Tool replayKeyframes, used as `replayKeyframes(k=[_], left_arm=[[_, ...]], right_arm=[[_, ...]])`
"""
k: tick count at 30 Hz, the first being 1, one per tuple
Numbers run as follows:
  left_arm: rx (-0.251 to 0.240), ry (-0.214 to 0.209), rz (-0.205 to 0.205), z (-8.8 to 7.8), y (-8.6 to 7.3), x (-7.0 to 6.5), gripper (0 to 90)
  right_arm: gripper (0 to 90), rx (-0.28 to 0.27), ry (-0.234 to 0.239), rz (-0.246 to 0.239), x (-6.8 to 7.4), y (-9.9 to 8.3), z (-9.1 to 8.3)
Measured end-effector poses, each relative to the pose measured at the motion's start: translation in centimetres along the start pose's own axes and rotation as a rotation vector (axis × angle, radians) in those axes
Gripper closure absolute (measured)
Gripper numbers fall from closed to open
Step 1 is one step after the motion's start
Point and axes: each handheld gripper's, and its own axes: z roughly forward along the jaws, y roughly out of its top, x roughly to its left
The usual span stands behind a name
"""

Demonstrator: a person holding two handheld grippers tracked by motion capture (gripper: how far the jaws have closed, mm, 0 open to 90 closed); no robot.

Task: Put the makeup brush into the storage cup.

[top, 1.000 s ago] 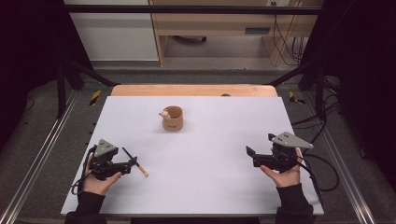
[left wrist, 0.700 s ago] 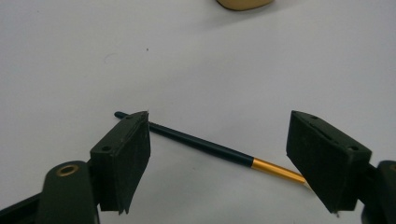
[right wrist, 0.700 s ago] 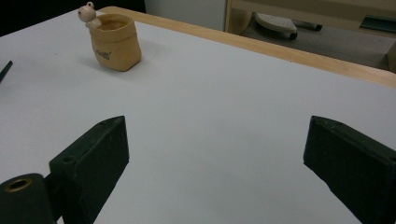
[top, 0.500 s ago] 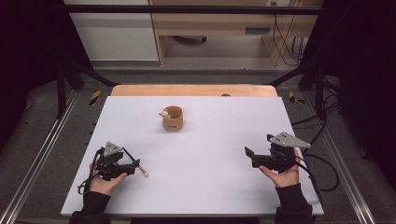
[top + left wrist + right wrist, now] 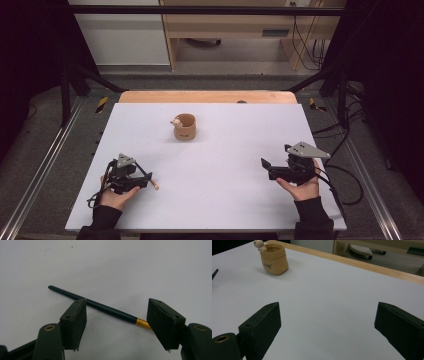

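A thin brush with a dark green handle and gold ferrule (image 5: 110, 310) lies flat on the white table (image 5: 225, 150). In the high view the brush (image 5: 154, 184) is at the near left. My left gripper (image 5: 117, 305) straddles it and its jaws have just been closing. The brush lies between them with a gap on each side, so the gripper is open. My right gripper (image 5: 266, 169) rests at the near right, open and wide, and the right gripper (image 5: 327, 315) has nothing between its jaws. In the high view my left gripper (image 5: 146, 180) points toward the table's middle.
A tan sack-shaped pot (image 5: 184, 127) with a small pale figure on its rim stands at the centre back; the pot (image 5: 274, 259) also appears far left in the right gripper view. A wooden strip (image 5: 205, 96) borders the far edge. Cables trail off to the right.
My left gripper has come down over the brush and its jaws have narrowed around it. The right hand and the pot have stayed where they were.
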Motion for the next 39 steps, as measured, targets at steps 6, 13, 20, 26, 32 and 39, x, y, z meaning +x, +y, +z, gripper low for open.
replayKeyframes(k=[6,13,20,26,32,39], left_arm=[[0.009,-0.005,-0.012,0.32,-0.03,-0.17,35.4],[0.023,-0.012,-0.018,0.64,-0.08,-0.30,39.5],[0.039,-0.013,-0.022,0.81,-0.08,-0.31,45.1],[0.044,-0.007,-0.017,0.73,-0.07,-0.20,51.3],[0.047,-0.007,-0.019,0.64,-0.08,-0.06,56.5],[0.052,-0.003,-0.017,0.53,-0.07,0.10,63.7]], right_arm=[[7.0,0.003,0.003,0.002,0.04,-0.01,0.01],[6.9,0.005,0.005,0.001,0.10,-0.03,0.13],[6.8,0.009,0.006,0.003,0.12,-0.02,0.13],[6.7,0.013,0.008,0.001,0.13,-0.04,0.14],[6.6,0.014,0.008,0.000,0.12,-0.04,0.15],[6.5,0.013,0.008,-0.005,0.08,-0.06,0.17]])
